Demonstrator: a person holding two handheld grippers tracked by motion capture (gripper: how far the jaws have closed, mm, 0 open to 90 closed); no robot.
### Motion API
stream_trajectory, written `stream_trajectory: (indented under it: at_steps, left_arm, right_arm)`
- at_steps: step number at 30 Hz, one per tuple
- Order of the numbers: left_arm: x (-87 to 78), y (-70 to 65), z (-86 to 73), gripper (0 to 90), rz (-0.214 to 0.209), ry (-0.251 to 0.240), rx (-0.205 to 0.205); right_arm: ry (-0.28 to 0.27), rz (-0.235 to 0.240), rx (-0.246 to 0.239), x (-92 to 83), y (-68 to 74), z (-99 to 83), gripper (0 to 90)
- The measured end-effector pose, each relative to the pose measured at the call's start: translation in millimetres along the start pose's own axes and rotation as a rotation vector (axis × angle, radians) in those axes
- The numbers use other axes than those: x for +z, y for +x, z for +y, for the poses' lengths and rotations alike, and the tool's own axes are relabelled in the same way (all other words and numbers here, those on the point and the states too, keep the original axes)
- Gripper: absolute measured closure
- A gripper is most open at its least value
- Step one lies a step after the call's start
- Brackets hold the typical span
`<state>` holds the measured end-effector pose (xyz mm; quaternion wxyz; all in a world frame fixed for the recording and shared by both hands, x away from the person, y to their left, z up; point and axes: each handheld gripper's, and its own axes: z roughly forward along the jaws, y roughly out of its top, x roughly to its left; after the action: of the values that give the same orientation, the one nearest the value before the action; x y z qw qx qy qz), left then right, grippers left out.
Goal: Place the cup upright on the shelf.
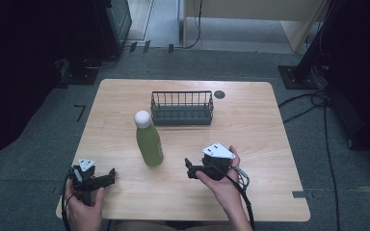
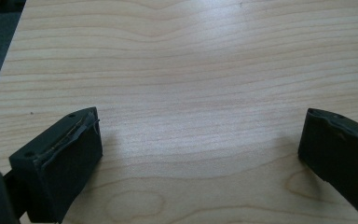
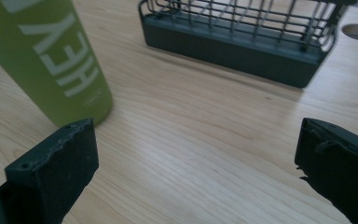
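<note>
On the table (image 1: 250,125): green bottle (image 1: 149,141) upright, centre | wire basket (image 1: 181,108) beyond it | left gripper (image 1: 107,179), right gripper (image 1: 189,167) near edge, jaws wide, empty | bottle top cut off in right gripper view

Both hand-held grippers, the left gripper (image 1: 110,177) and the right gripper (image 1: 188,166), are black, each topped by a grey three-cornered plate and trailing a black cable. Their jaws are blocky, faced with worn dark pads (image 2: 77,161) and small screw holes.
</note>
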<state>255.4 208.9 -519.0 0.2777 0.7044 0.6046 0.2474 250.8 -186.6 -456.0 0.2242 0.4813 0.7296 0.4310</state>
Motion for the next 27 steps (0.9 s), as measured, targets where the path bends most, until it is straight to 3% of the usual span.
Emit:
stream_trajectory:
  at_steps: [15,27]
  left_arm:
    - [0.1,-0.1,-0.1,0.0,0.0,-0.002,-0.002]
    - [0.2,-0.2,0.0,0.0,0.0,-0.003,-0.003]
  right_arm:
    - [-0.014,0.134,-0.068,32.4,56.2,19.6,0.0]
    - [-0.012,0.193,-0.081,60.5,82.7,34.0,1.1]
